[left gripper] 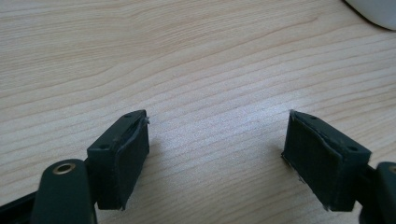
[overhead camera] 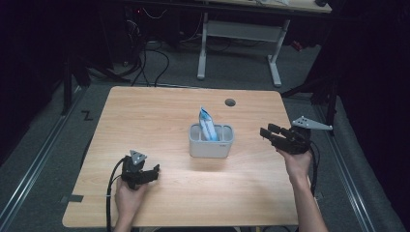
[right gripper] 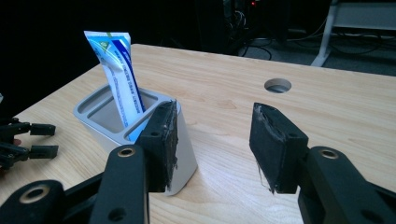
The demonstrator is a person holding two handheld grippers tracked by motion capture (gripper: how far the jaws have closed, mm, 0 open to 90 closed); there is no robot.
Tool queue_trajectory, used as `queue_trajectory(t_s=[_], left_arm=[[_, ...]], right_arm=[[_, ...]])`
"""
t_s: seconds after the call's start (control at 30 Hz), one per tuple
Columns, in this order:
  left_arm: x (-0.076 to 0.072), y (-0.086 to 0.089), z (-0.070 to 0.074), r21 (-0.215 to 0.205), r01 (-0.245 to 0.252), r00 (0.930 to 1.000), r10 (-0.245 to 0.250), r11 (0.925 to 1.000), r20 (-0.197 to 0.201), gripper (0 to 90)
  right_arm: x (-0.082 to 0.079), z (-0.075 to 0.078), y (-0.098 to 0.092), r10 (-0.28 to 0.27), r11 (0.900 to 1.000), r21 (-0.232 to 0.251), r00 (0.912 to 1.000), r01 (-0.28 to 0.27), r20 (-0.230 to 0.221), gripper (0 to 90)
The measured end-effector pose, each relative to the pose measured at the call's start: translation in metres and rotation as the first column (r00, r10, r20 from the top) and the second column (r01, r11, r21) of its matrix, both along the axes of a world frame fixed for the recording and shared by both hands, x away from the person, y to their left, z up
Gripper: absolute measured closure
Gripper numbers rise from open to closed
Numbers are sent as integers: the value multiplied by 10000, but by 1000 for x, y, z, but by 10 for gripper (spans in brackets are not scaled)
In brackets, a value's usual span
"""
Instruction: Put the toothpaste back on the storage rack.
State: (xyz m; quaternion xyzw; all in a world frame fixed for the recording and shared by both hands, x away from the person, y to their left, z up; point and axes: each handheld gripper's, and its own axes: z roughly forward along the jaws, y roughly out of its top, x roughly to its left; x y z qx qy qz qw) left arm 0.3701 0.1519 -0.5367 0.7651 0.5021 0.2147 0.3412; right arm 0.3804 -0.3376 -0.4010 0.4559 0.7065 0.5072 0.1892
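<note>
A grey two-compartment holder (overhead camera: 211,141) stands mid-table with a blue-and-white tube (overhead camera: 207,123) upright inside it. In the right gripper view the tube (right gripper: 118,77) leans in the holder (right gripper: 100,114), in its far compartment. My right gripper (overhead camera: 267,134) hovers to the right of the holder, jaws open and empty, pointing left toward it; its fingertips' midpoint (right gripper: 212,140) lies over bare wood. My left gripper (overhead camera: 153,170) rests low near the table's front left, open, with nothing between its jaws (left gripper: 217,154).
A round cable hole (overhead camera: 230,102) sits in the wooden table (overhead camera: 159,111) behind the holder. A white-legged desk (overhead camera: 239,29) and cables stand on the floor beyond. The holder's corner (left gripper: 373,11) shows at the left gripper view's top right.
</note>
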Motion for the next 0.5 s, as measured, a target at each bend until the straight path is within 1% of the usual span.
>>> queue_trajectory(t_s=[0.2, 0.3, 0.37, 0.5], left_arm=[[0, 0, 0, 4, 2, 10000, -2, 10000, 0, 226], [0, 0, 0, 1, 0, 10000, 0, 10000, 0, 226], [0, 0, 0, 4, 0, 10000, 0, 10000, 0, 226], [0, 0, 0, 5, 3, 10000, -2, 10000, -3, 226]], right_arm=[[-4, -5, -5, -60, 10000, 70, 9999, 61, -100, 517], [-5, -7, -9, -125, 9997, 193, 9998, 127, -123, 517], [-5, -8, -9, -138, 9997, 211, 9998, 141, -143, 517], [-5, -14, -10, -186, 9997, 163, 9995, 190, -266, 517]])
